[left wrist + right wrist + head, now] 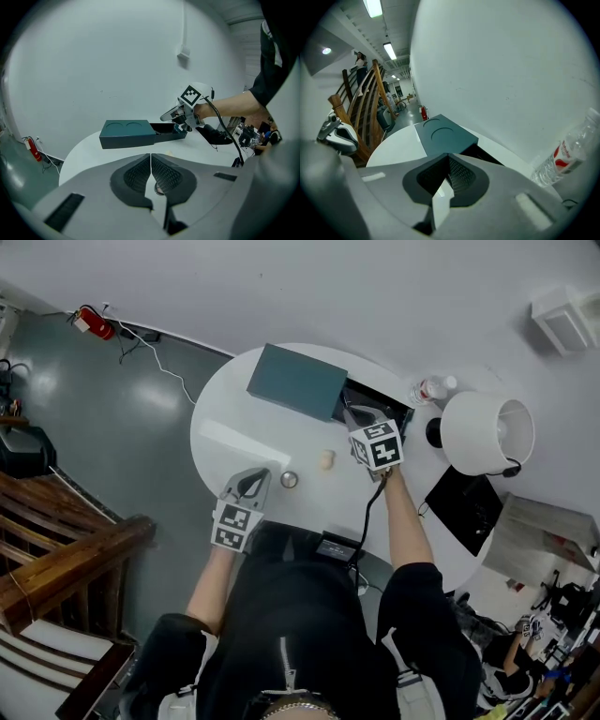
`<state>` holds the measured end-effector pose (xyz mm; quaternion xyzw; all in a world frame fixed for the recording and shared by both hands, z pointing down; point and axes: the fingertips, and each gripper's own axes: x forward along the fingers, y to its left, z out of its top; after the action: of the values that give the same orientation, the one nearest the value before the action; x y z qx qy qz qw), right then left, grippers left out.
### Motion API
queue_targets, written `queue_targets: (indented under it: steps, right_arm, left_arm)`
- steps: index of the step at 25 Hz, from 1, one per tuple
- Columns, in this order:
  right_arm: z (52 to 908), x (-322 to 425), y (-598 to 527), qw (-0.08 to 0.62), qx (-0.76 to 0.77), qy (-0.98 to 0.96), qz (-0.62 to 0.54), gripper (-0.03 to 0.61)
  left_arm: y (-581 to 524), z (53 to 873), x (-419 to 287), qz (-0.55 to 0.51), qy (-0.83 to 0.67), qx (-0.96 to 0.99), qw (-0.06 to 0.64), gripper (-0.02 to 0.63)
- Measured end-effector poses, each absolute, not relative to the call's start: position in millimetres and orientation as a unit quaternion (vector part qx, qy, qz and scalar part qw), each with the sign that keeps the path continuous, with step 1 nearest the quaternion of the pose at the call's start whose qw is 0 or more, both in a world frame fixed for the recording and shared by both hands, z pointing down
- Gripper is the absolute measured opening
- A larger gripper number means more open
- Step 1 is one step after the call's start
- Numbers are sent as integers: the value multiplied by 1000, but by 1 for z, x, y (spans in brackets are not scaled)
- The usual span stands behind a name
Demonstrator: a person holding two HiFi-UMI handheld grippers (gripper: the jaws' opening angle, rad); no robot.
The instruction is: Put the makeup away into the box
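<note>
The person is wearing a black short-sleeved top (300, 634) with a pale zip (285, 660) running down its front and a silvery chain (292, 706) lying at the collar. The left gripper (259, 474) and the right gripper (351, 412) are showing smooth grey shells and black pads (138, 176) moulded in a fine ribbed grid. Each is carrying a white cube (378, 444) printed with black square markers. A black cable (367, 507) is trailing from the right gripper along the forearm.
</note>
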<state>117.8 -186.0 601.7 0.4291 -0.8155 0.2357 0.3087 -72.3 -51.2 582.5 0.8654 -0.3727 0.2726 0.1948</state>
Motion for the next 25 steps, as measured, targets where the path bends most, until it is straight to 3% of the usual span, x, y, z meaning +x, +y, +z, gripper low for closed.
queue_targets:
  steps: [8, 15, 25]
  right_arm:
    - [607, 99, -146, 307, 400, -831, 236, 13]
    - [630, 88, -112, 341, 359, -833, 245, 91]
    - [665, 80, -84, 375, 331, -825, 263, 125]
  left_arm:
    - [-35, 580, -70, 273, -361, 872, 188, 14]
    - [-24, 580, -72, 273, -356, 874, 188, 14]
    - [-15, 584, -84, 276, -362, 869, 191, 14]
